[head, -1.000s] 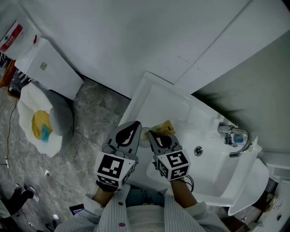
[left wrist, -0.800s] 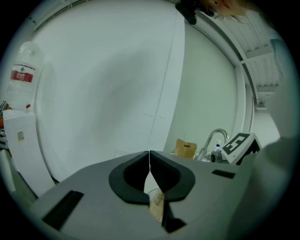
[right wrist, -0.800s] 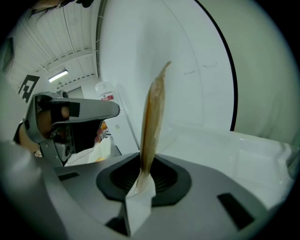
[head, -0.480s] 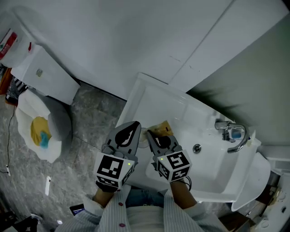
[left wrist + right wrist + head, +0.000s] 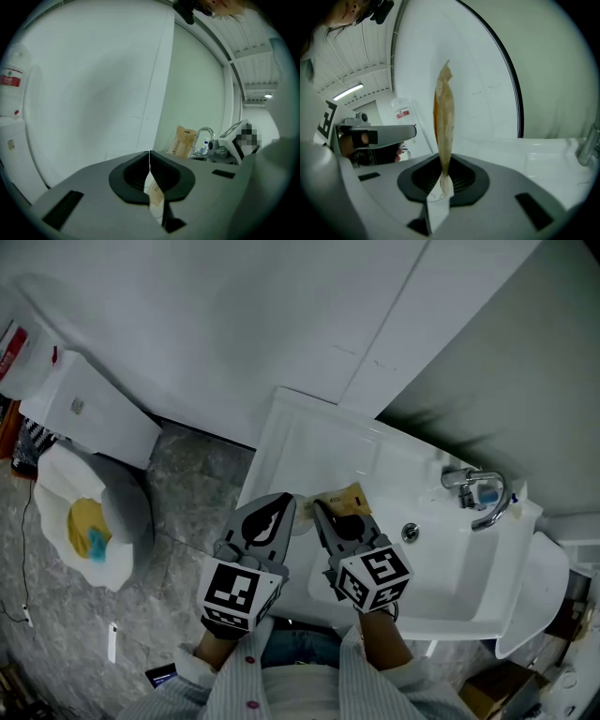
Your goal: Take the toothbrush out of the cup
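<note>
A brown paper toothbrush packet stands upright between the jaws of my right gripper, whose pads press on its lower end. These jaws have just been closing on it. Seen from the head, the packet pokes out ahead of the right gripper over the sink's left rim. A pale round cup shows low between the two grippers. My left gripper hangs just left of it, its jaws meeting in a thin line with nothing seen held. From the left gripper view the packet appears further off.
White sink with a chrome faucet at the right. A toilet bowl and its cistern stand at the left on grey stone floor. White wall panels lie ahead.
The right gripper has risen a little with the brown packet in it and drifted slightly right. The left gripper has shifted only slightly beside it.
</note>
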A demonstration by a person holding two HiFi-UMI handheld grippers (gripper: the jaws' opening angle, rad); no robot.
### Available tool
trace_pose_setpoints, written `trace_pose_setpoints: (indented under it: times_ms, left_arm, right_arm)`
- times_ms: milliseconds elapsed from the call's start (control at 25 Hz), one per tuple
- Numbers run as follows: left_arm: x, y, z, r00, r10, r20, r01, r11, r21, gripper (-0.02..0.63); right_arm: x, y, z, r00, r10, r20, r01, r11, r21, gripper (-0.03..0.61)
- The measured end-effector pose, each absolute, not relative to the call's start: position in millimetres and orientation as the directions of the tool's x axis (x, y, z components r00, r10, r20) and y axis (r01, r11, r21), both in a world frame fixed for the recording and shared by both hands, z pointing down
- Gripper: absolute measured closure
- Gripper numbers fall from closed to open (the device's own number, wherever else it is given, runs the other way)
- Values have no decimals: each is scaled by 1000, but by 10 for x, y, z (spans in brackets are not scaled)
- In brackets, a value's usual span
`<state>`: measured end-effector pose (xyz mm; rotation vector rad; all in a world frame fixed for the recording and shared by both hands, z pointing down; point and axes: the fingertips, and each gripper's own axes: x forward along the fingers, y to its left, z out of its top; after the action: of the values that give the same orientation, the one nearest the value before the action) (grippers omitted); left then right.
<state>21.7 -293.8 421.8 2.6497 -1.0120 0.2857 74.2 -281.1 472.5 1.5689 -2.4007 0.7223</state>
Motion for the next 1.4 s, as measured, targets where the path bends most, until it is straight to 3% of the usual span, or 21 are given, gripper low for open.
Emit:
trace_pose_setpoints:
  times_ms: [800, 1400]
  left_arm:
    - [445, -2303, 3698, 835, -518, 184, -544, -827, 140, 595]
    - [926, -1946, 3253, 875, -478, 84, -484, -871, 87, 595]
  right_arm:
    - [1039, -2217, 3801, -307, -925, 225, -938, 253, -239, 528]
    - [1400, -1840, 3351, -325, -936, 138, -933, 293, -208, 529]
